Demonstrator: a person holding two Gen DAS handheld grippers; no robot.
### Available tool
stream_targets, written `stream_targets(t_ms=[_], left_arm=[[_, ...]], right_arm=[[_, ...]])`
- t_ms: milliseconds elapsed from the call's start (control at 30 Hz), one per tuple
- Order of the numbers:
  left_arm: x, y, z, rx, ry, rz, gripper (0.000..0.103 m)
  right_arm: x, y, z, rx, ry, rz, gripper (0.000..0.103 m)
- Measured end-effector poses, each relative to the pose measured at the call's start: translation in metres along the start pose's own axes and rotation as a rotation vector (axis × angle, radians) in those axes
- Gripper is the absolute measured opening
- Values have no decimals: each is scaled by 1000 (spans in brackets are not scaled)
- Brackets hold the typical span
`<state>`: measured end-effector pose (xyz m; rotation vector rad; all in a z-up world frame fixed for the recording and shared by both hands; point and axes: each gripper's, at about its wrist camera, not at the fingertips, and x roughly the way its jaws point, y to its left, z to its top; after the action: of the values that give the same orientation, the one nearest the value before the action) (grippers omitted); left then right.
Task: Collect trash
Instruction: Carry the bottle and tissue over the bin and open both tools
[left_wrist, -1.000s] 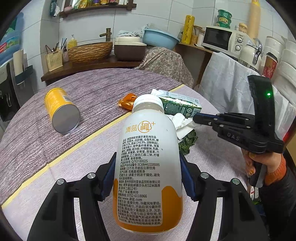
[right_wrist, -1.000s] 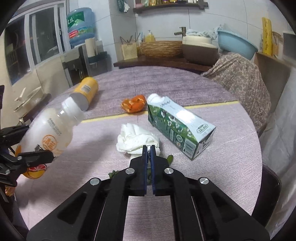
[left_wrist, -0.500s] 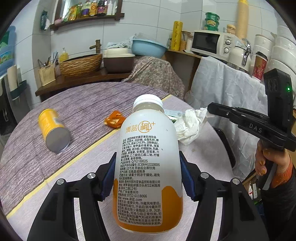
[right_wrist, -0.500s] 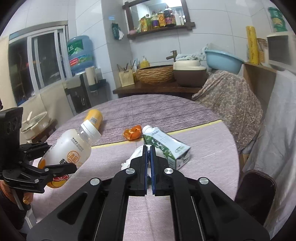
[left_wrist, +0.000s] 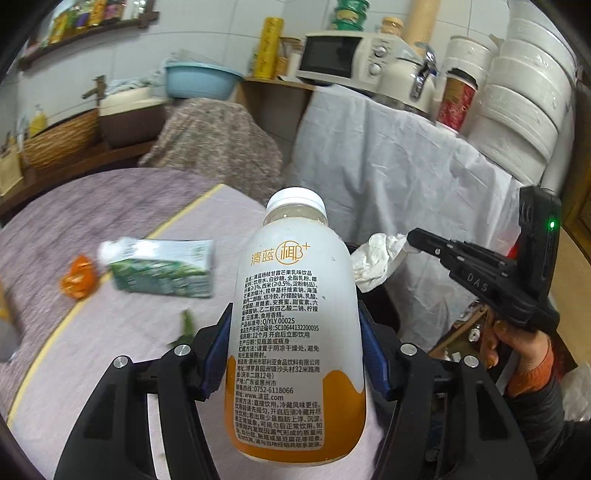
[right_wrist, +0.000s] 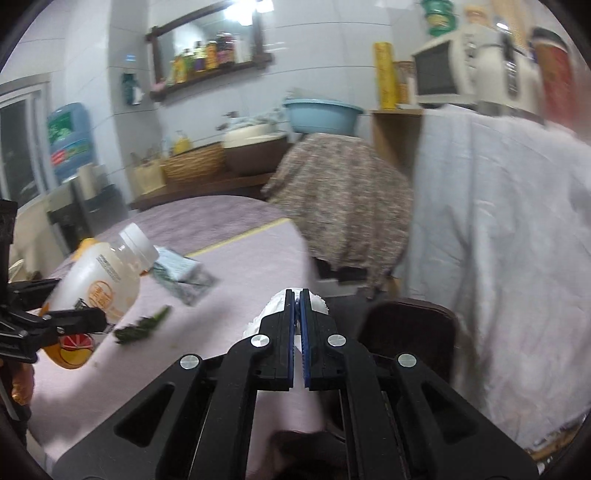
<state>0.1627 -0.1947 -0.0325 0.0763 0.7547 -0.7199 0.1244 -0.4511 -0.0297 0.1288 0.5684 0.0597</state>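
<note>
Left gripper (left_wrist: 295, 354) clamping a white plastic drink bottle (left_wrist: 295, 332) by its sides, blue pads (left_wrist: 216, 354) pressing against the printed label; cap pointing away from the camera, orange band lying nearest the lens. In the right wrist view, same bottle (right_wrist: 99, 280) showing tilted, cap up and toward the right, raised clear of the tablecloth (right_wrist: 236, 273).

Right gripper (right_wrist: 298, 295) pressed together on a crumpled white tissue (right_wrist: 275, 306), the paper bulging out on either side of the closed fingertips. In the left wrist view, tissue (left_wrist: 376, 258) hanging from the tip of that gripper (left_wrist: 415, 236), just beside the bottle's shoulder and out past the table edge; a hand (left_wrist: 517, 343) in an orange cuff and dark sleeve gripping the handle below.

Lying on the tablecloth (left_wrist: 122, 332): a green and white drink carton (left_wrist: 162, 267) resting on its side, blurred; an orange wrapper (left_wrist: 77, 277) just left of the carton; a green scrap of leaf (left_wrist: 184, 325) near the left gripper's fingers. Running diagonally across the cloth, a yellow stripe (left_wrist: 110, 277).

Standing behind: a white-draped counter (left_wrist: 406, 166) bearing a microwave (left_wrist: 343, 55) and a kettle (left_wrist: 410, 81); a blue basin (left_wrist: 201, 79) sitting above a floral cover (left_wrist: 218, 144).
</note>
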Motion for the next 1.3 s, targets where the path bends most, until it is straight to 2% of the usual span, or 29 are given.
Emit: stream_targets(t_ms=[133,200,333,567,800,1067,1200,1300], left_arm=[[37,-31,17,53,40,-30,61],[60,-49,25,72,73,-58,61],[107,-81,28,104,143,-68,61],[174,-107,21,120,264,-40,61],[226,-116,15,102,365,-3,61],[256,-118,17,101,403,33,62],[254,-116,22,87,373,25,74],[248,-113,27,64,352,13,77]], right_arm=[[5,-35,-15,43,25,-104,4],[8,-47,-21,62,36,-132,4],[17,-72,-37,80,71,-199,4],[36,-114,-68,138,139,-235,4],[61,-134,-96,189,202,-232,4],[73,-140,-108,203,226,-215,4],[80,-139,-111,203,236,-202,4],[87,-137,-114,198,247,-195,4]])
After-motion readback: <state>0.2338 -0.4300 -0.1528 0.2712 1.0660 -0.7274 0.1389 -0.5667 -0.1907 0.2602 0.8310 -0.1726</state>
